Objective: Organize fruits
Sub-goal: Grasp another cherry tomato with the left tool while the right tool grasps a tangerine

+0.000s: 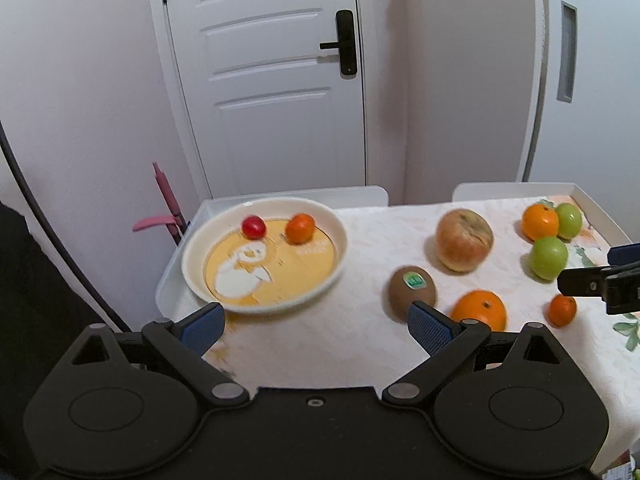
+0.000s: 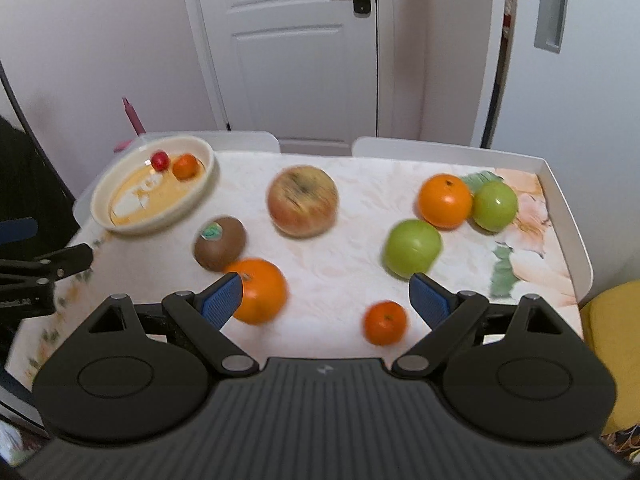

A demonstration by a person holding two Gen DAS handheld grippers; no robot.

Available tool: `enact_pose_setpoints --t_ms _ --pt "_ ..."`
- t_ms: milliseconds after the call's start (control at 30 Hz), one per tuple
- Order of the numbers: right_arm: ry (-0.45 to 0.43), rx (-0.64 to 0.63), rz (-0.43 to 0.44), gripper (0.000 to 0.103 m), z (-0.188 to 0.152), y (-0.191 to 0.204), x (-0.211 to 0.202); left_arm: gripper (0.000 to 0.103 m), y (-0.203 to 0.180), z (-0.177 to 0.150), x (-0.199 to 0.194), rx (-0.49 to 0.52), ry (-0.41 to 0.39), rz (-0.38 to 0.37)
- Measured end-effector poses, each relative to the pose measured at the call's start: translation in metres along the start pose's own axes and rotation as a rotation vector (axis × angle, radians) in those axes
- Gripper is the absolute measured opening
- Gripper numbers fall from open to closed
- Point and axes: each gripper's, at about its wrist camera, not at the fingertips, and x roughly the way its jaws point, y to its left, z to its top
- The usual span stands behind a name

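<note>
The left gripper (image 1: pixel 316 326), black with blue ribbed pads, is spread wide with nothing between its fingers, hovering above the pale floral tablecloth (image 1: pixel 320 344) near the front edge of the white raised-rim tray table (image 1: pixel 600 210). Its left pad sits just in front of the round cream plate with an orange cartoon-printed centre (image 1: pixel 336 264), and its right pad overlaps the brown fuzzy kiwi with a green sticker (image 1: pixel 412 292) in this view, though contact cannot be told. On the plate's far side lie a small red cherry tomato (image 1: pixel 254 227) and a small orange tangerine (image 1: pixel 300 229), apart from each other. The right gripper (image 2: pixel 326 302), of the same build, is likewise wide open and empty, held over the cloth; the large glossy orange (image 2: pixel 260 292) lies just behind its left pad, a tiny orange tangerine (image 2: pixel 385 322) lies between the pads toward the right one, and a round green apple (image 2: pixel 413 247) sits just beyond the right pad. Further out stands a big blotchy red-yellow apple (image 2: pixel 303 200) mid-table, and at the far right a second orange (image 2: pixel 445 201) touches a second green apple (image 2: pixel 495 206). A white panelled door with a black handle (image 1: pixel 264 72) stands behind the table.
</note>
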Motion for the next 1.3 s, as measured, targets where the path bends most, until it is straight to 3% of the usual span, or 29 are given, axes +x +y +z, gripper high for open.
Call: enact_pose_setpoints --t_ms 733,800,967,1167,1300 --pt "0.018 -0.063 0.061 0.098 -0.044 -0.051 0.044 0.098 -0.098 -0.075 0.003 -0.014 0.048 -0.097" --pt "0.022 -0.061 0.066 0.097 -0.045 -0.053 0.045 0.093 -0.106 -0.078 0.006 -0.004 0.054 -0.111" --pt "0.024 -0.066 0.073 0.095 -0.047 -0.053 0.049 0.066 -0.118 -0.082 0.017 0.011 0.080 -0.139" --pt "0.032 -0.065 0.078 0.086 -0.047 -0.054 0.054 0.041 -0.122 -0.083 0.022 0.015 0.098 -0.171" --pt "0.039 -0.068 0.079 0.082 -0.046 -0.053 0.059 0.035 -0.123 -0.083 0.023 0.022 0.100 -0.183"
